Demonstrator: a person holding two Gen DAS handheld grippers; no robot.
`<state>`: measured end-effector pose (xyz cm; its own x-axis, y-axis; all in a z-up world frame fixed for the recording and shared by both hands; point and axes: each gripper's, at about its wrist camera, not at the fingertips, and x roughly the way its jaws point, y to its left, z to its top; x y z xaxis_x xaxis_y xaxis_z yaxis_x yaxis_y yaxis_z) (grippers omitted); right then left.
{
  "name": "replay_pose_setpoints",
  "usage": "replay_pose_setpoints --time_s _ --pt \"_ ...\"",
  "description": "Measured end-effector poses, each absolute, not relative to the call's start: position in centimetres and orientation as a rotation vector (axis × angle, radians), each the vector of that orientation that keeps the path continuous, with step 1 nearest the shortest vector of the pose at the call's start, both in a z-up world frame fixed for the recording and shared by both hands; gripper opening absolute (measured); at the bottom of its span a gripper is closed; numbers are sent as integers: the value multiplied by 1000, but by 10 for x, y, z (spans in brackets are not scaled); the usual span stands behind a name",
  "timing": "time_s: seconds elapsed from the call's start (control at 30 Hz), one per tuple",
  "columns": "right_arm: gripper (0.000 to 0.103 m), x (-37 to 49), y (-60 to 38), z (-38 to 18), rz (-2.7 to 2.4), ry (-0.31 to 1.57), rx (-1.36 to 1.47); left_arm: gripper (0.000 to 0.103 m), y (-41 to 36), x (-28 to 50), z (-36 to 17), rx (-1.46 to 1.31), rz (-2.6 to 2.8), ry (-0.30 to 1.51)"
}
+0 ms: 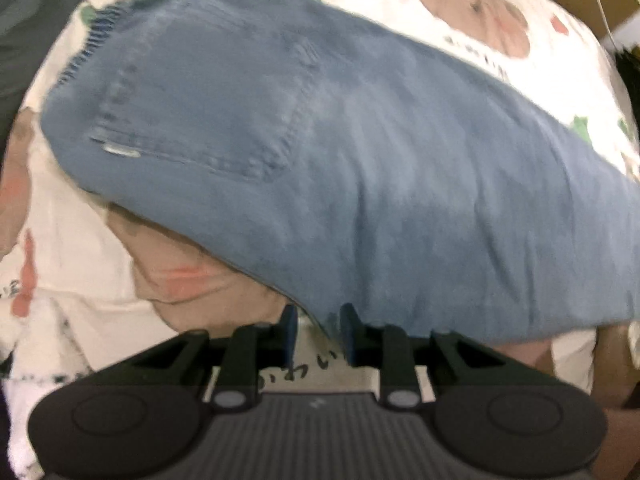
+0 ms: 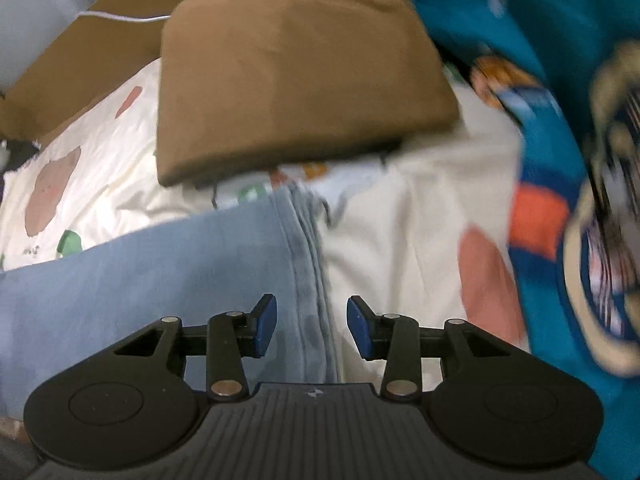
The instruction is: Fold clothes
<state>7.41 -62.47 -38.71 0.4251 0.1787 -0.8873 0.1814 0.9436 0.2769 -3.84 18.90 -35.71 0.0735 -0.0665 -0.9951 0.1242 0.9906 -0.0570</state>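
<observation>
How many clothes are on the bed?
3 that I can see: blue jeans under the right gripper, a folded brown garment behind them, and a teal printed garment at the right. More may be hidden.

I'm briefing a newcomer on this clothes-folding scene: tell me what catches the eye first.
The blue jeans dominate, spread across the cream printed bedsheet, back pocket up. Beyond their hem lies a folded brown garment, and a bright teal printed cloth is bunched to the right.
</observation>
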Motion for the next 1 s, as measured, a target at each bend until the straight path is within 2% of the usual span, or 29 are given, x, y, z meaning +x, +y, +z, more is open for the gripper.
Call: replay_pose_setpoints --time_s 0.37,0.5,0.8,1.0 --pt "46 -4 -634 -423 -122 1123 720 25 181 -13 -292 122 -46 1451" --pt "52 -18 -629 -433 -133 1092 777 27 173 -10 -273 153 -19 1415" --pt "56 -27 -632 -462 -126 991 964 28 169 -18 -251 180 30 1395" --pt "57 -33 -631 -442 -85 914 982 28 175 -26 -249 206 61 1405"
